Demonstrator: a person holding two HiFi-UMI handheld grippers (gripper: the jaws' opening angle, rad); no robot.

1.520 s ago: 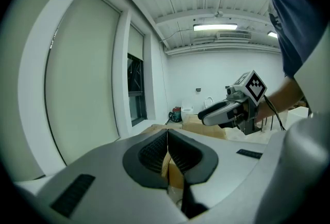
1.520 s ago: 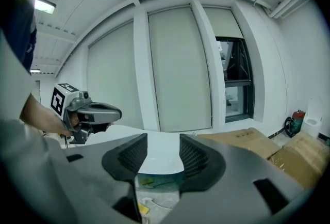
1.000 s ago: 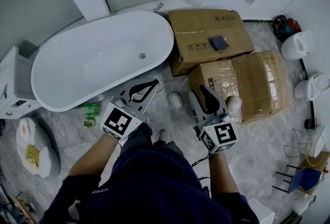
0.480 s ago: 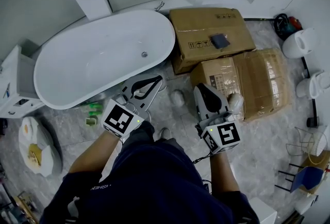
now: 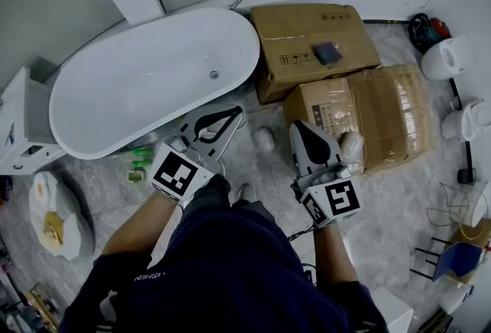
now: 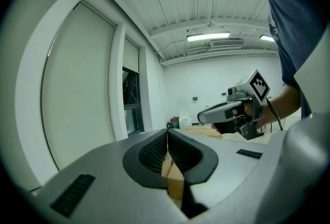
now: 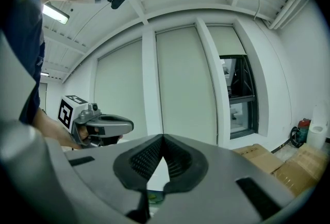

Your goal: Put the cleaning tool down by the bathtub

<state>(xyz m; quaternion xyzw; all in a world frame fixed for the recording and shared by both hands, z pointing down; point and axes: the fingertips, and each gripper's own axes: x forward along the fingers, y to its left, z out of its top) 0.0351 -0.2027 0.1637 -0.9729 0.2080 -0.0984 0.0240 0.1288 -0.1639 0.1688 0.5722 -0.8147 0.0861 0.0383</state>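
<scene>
With the left gripper (image 5: pixel 238 112) and the right gripper (image 5: pixel 297 126) both closed on nothing, the right's jaws having just shut, the green item (image 5: pixel 138 164), presumably the cleaning tool, lies just beside the bathtub (image 5: pixel 146 86), where a careless step could kick it away.

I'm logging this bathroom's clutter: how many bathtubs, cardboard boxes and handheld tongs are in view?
Bathtub: 1
Cardboard boxes: 3
Tongs: 2 (left tongs, right tongs)
Total: 6
</scene>
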